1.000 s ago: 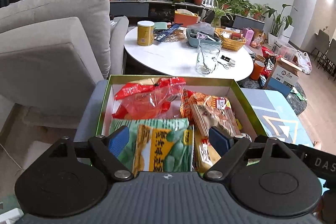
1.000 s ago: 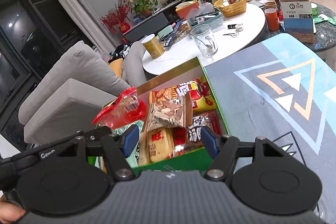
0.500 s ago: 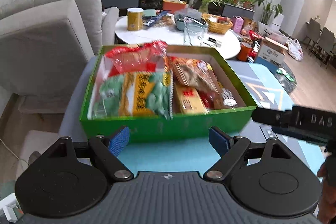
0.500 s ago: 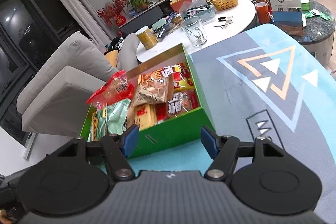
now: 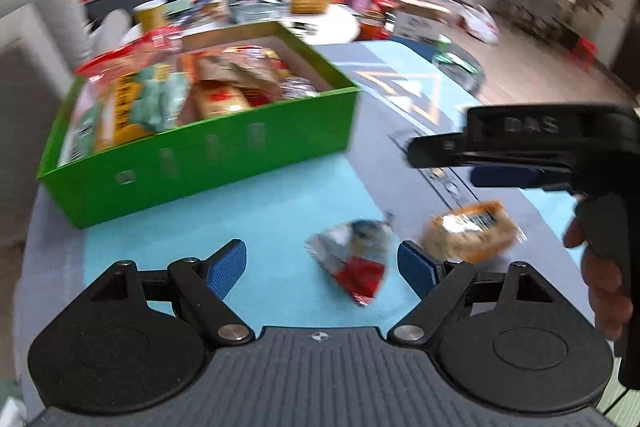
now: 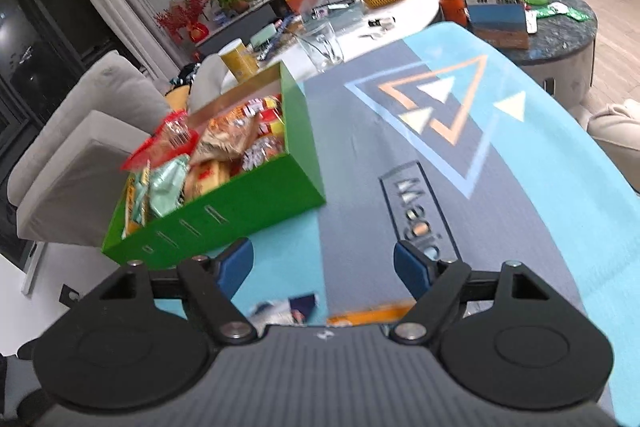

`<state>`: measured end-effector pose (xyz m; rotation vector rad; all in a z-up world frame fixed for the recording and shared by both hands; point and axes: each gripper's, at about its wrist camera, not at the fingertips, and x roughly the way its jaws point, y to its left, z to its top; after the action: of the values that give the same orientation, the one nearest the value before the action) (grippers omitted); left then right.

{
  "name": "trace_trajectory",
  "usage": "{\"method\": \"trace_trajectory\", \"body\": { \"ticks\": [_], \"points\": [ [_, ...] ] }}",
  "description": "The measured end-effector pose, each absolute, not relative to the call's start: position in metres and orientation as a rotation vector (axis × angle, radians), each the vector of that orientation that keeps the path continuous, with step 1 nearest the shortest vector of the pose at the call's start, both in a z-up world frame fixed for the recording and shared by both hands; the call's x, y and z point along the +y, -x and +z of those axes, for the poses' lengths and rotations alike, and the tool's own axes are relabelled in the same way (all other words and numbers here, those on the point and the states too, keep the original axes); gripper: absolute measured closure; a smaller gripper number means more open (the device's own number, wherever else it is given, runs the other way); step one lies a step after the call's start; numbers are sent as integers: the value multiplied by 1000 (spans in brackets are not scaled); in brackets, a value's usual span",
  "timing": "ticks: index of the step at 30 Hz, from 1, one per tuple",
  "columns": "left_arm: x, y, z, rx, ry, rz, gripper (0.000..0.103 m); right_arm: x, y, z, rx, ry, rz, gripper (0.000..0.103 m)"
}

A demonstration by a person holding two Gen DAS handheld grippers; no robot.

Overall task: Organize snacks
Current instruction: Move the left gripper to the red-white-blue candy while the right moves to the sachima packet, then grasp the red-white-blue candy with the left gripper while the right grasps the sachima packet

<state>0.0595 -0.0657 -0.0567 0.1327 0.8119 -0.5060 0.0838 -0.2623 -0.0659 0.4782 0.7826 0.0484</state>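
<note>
Both grippers backed off the snack-filled green box [image 5: 208, 155].

My left gripper [image 5: 320, 263] has its jaws wide apart, tilted down, short of the green box [image 5: 200, 159]. My right gripper [image 6: 322, 263] is also spread, nothing pressed, to the right of that box.
</note>
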Motion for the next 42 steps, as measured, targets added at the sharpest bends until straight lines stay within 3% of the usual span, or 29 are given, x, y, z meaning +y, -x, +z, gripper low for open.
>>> {"method": "trace_trajectory", "body": {
  "ticks": [15, 21, 23, 39, 41, 42],
  "points": [
    [-100, -79, -83, 864, -168, -474, 24, -284, -64, -78, 830, -524, 45, 16],
    [-96, -84, -90, 862, -134, -418, 39, -285, -59, -82, 844, -527, 53, 16],
    [-92, -87, -93, 866, -114, -405, 47, -284, -56, -84, 851, -518, 63, 16],
    [-33, -73, -92, 870, -33, -221, 48, -250, -48, -95, 868, -261, 42, 17],
    [-30, -70, -92, 871, -22, -218, 46, -248, -48, -94, 864, -245, 39, 33],
    [-29, -69, -93, 870, -25, -219, 46, -249, -48, -94, 864, -260, 47, 33]
  ]
}}
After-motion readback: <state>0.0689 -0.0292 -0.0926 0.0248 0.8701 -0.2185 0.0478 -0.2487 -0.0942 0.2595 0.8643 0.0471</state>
